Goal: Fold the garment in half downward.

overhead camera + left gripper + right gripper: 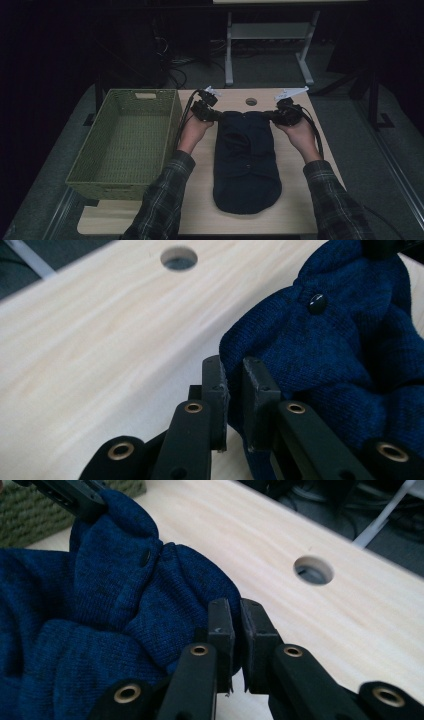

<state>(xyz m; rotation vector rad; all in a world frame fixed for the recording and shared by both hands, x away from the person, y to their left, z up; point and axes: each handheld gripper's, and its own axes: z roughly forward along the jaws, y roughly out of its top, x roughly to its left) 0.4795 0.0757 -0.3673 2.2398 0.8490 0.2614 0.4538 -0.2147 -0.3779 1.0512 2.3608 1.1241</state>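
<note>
Plaid sleeves (165, 200) are entering at six o'clock in the high view, each hand carrying a claw. Between them a dark blue knitted garment (246, 160) is lying lengthwise on the pale wooden table (200, 200), its far edge being gripped at both corners. At ten o'clock of the garment the left claw (234, 377) is pinching a fold of the knit, jaws nearly closed. At two o'clock the right claw (236, 620) is doing likewise. A small dark button (317, 303) is sitting on the fabric. Beyond, at twelve o'clock, a round hole (251, 102) is piercing the table. At nine o'clock a green woven basket (100, 150) is standing beside the left forearm.
</note>
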